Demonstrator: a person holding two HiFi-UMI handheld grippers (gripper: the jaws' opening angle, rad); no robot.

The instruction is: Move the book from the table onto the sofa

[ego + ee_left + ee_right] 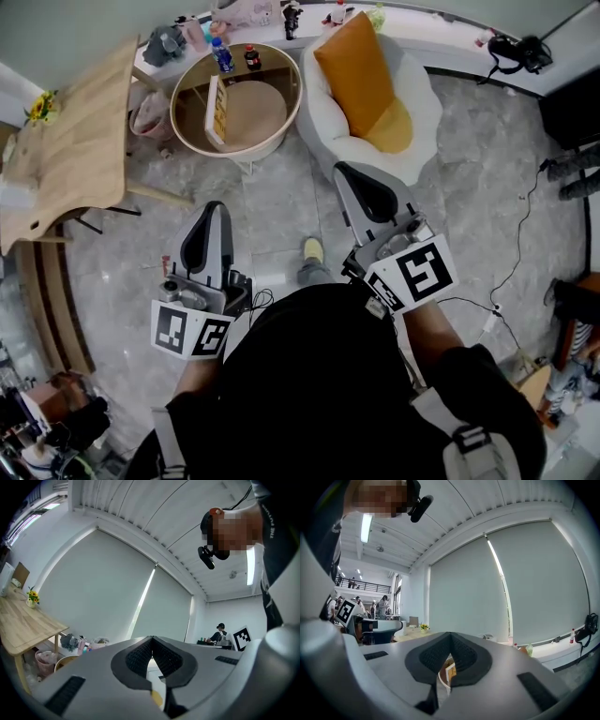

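Nearest the body, the left gripper and the right gripper are both pressed together at the tips, with nothing pinched in either. A decent stretch of bare marble floor is left open ahead of them. Further out, the book is stood on edge near the left edge of the round, raised-rim tabletop. A blue bottle and a dark bottle are parked at its far edge. The white sofa is set just right of it, seat mostly covered by an orange cushion. A pink bin is tucked left of the tabletop; its contents can't be made out.
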